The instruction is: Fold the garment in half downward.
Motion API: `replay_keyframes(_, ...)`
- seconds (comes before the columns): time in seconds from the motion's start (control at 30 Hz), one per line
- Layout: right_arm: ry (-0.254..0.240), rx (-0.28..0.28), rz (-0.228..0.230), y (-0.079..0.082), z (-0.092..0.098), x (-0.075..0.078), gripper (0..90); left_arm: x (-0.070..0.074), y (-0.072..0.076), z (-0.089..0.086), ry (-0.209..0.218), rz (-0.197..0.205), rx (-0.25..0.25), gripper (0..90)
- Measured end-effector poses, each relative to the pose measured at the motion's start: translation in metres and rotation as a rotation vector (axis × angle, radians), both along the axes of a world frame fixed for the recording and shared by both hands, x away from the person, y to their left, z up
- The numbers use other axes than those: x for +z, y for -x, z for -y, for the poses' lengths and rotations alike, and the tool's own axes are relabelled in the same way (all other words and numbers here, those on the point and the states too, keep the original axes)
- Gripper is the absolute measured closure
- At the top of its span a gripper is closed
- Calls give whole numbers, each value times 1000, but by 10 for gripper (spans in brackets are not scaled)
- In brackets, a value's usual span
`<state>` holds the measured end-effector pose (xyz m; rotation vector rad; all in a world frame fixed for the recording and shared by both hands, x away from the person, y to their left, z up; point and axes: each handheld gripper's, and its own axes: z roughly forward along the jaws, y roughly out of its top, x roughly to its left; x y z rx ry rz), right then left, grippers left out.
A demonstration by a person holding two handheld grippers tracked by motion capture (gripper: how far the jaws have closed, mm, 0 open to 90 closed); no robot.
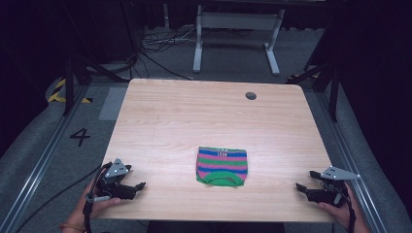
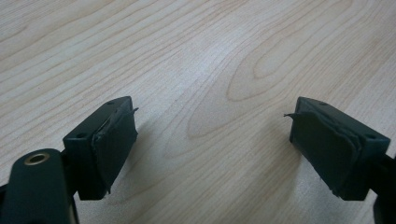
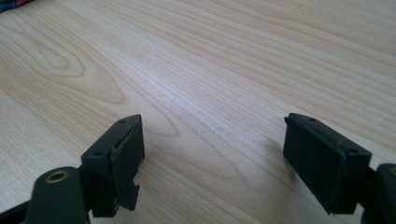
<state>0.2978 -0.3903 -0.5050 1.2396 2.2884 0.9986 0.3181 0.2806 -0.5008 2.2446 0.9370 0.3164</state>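
Observation:
A small folded knitted garment [image 1: 222, 166] with green, blue and pink stripes lies flat on the wooden table [image 1: 194, 116], near its front middle. My left gripper [image 1: 138, 186] rests at the front left corner, held by a hand, well left of the garment. Its jaws stand open over bare wood [image 2: 212, 140]. My right gripper [image 1: 300, 187] sits at the front right corner, pointing left toward the garment, apart from it. Its jaws are open too [image 3: 212, 158], with nothing between them. A sliver of the striped garment [image 3: 14, 3] shows at the top left of the right gripper view.
A round grommet hole [image 1: 250, 95] sits near the table's far right. Beyond the table stand a white frame [image 1: 238, 34] and cables on the grey floor. Metal rails run along both sides of the table.

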Motion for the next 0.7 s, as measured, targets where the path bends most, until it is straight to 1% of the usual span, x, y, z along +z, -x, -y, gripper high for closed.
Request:
replay_keyframes(0.2, 0, 0, 0, 0, 0, 0, 209, 0, 0, 0, 2, -4, 7, 148)
replay_keyframes(0.7, -3, -1, -1, 0, 0, 0, 210, 0, -1, 0, 0, -1, 5, 148)
